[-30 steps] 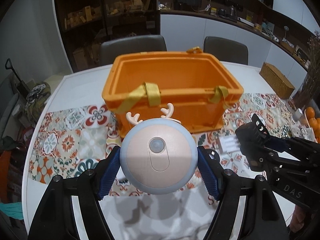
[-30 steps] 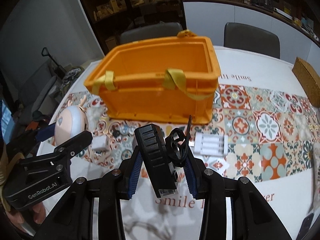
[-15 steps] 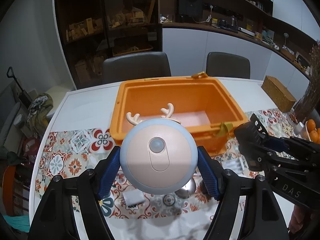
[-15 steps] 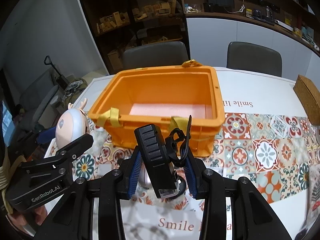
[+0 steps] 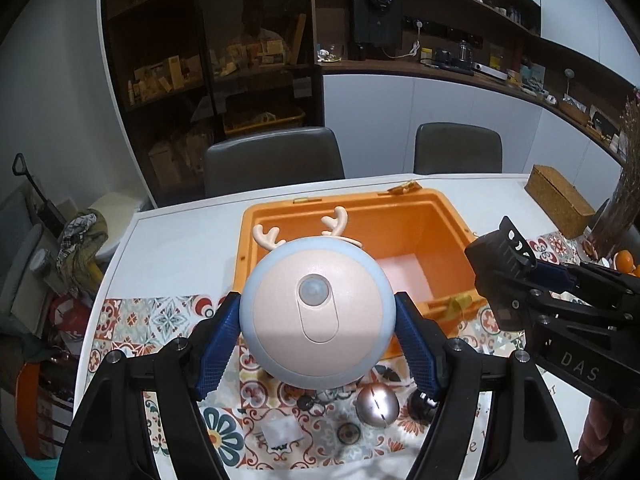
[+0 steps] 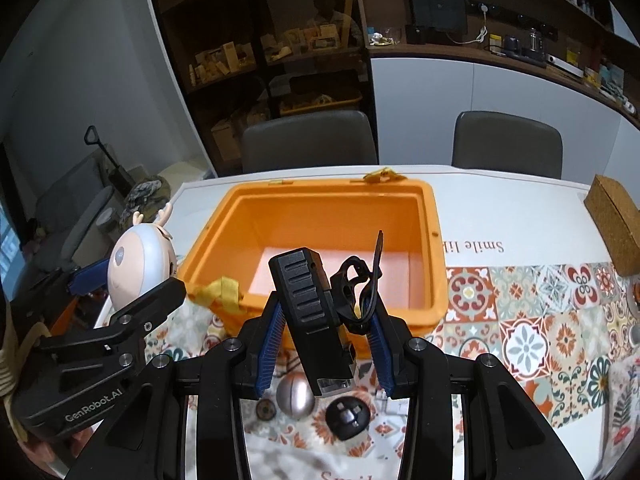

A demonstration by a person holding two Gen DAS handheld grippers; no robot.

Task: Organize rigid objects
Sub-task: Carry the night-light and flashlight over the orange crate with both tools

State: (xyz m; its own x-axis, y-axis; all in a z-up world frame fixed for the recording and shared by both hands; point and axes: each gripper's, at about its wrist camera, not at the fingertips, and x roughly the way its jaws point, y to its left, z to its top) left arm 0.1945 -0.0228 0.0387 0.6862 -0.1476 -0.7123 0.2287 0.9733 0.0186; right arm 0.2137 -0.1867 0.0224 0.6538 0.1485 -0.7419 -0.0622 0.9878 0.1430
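My left gripper [image 5: 318, 336] is shut on a round blue-and-peach deer night light [image 5: 316, 316] with small antlers, held above the table in front of the orange bin [image 5: 448, 220]. My right gripper [image 6: 324, 344] is shut on a black rectangular device with a strap [image 6: 312, 312], held above the bin's near rim [image 6: 332, 308]. The bin is open and shows a bare pale floor. In the right wrist view the night light [image 6: 140, 264] and left gripper hang at the left of the bin. In the left wrist view the black device [image 5: 500, 276] is at the right.
A metal ball [image 6: 295, 394], a black round puck [image 6: 347, 414] and small discs lie on the patterned runner below the grippers. A white square pad [image 5: 280, 432] lies near the front edge. A cork box [image 6: 612, 224] stands at the far right. Two chairs stand behind the table.
Both grippers have risen with their objects, so the bin now sits lower in view and its inside floor shows. The small items on the runner have come into view below.
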